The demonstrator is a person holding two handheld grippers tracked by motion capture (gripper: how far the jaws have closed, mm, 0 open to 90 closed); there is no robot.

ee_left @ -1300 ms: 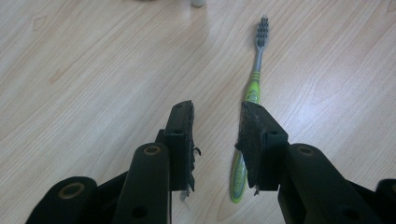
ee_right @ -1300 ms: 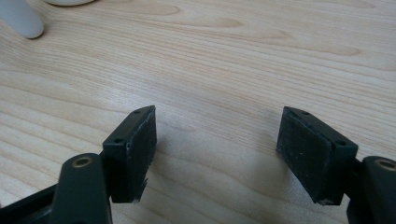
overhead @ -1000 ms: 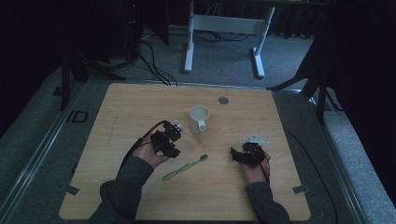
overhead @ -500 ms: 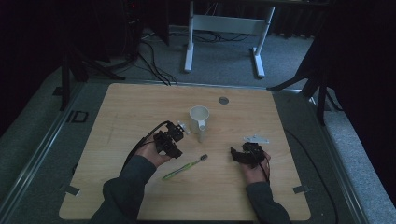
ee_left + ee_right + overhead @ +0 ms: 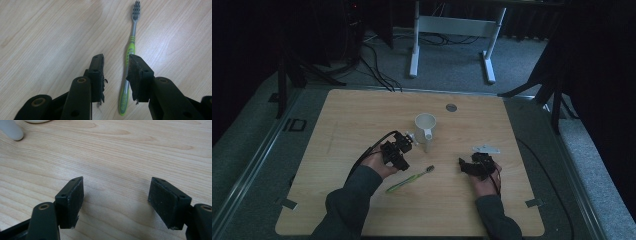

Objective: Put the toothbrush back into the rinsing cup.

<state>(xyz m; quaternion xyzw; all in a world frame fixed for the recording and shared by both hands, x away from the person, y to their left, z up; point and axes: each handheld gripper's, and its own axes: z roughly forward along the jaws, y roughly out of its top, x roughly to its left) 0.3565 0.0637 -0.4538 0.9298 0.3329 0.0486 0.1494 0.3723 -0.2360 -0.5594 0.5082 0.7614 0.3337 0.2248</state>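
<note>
A green and grey toothbrush [image 5: 409,180] lies flat on the wooden table [image 5: 352,115], bristles toward the right. My left gripper [image 5: 396,152] hovers just above and left of it. In the left gripper view the gripper [image 5: 116,58] is open, and the toothbrush [image 5: 132,37] handle runs along the inside of the right-hand jaw, not clamped. A white mug [image 5: 425,126] stands upright just beyond the left gripper. My right gripper [image 5: 473,166] sits low over bare wood to the right, open wide [image 5: 117,182] with nothing between its jaws. The mug's handle [image 5: 11,130] shows at that view's top left.
A small dark round disc [image 5: 451,107] lies on the far part of the table. White table legs [image 5: 414,45] and cables stand on the floor beyond the far edge. Tape tabs mark the near corners [image 5: 287,203].
My left gripper has shifted slightly right and nearer, closing in over the toothbrush handle. The right gripper, mug and toothbrush have stayed put.
</note>
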